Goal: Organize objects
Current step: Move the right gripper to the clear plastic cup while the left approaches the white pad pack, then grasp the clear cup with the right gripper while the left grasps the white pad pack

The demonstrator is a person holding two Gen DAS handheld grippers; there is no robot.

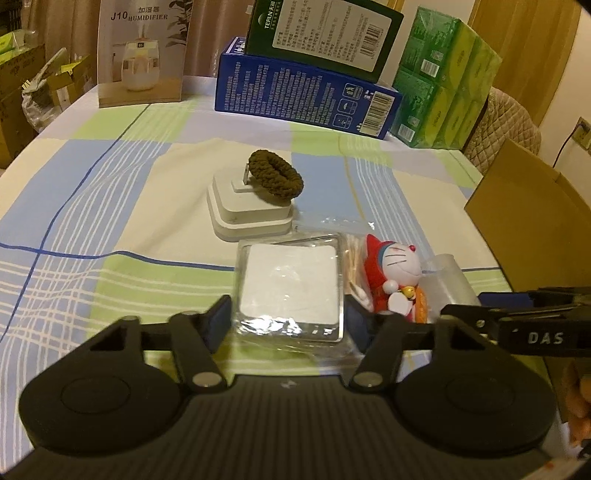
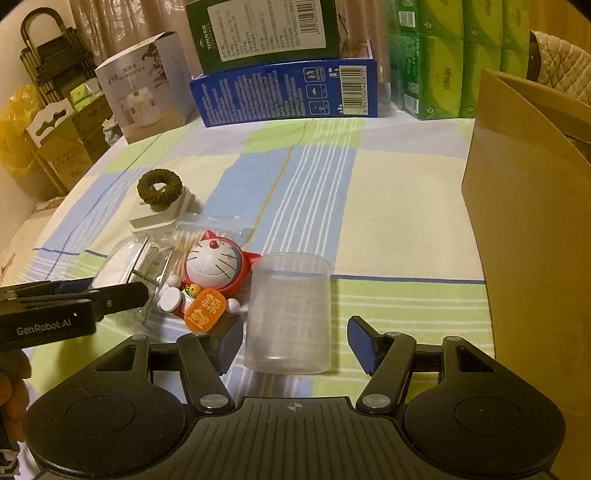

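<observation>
Checked cloth (image 1: pixel 110 206) in blue, green and cream over the table; curtains behind, cartons stacked at the left. Along the far edge – humidifier box (image 1: pixel 142 51), blue box (image 1: pixel 295 99) under a dark green one (image 1: pixel 321 33), green packs (image 1: pixel 443 85). Brown carton (image 2: pixel 528 221) at the right. White stand (image 1: pixel 247 206) mid-table, brown hair tie (image 1: pixel 275 177) on top. Nearer – cat figurine (image 2: pixel 212 273) on a bag of cotton swabs (image 2: pixel 184 243), just beside the clear square box (image 1: pixel 291 284) and touching the clear cup (image 2: pixel 290 314). Left gripper (image 1: pixel 290 321) closed on the square box, pads at both sides. Right gripper (image 2: pixel 295 341) open, straddling the upright cup, pads apart from it.
</observation>
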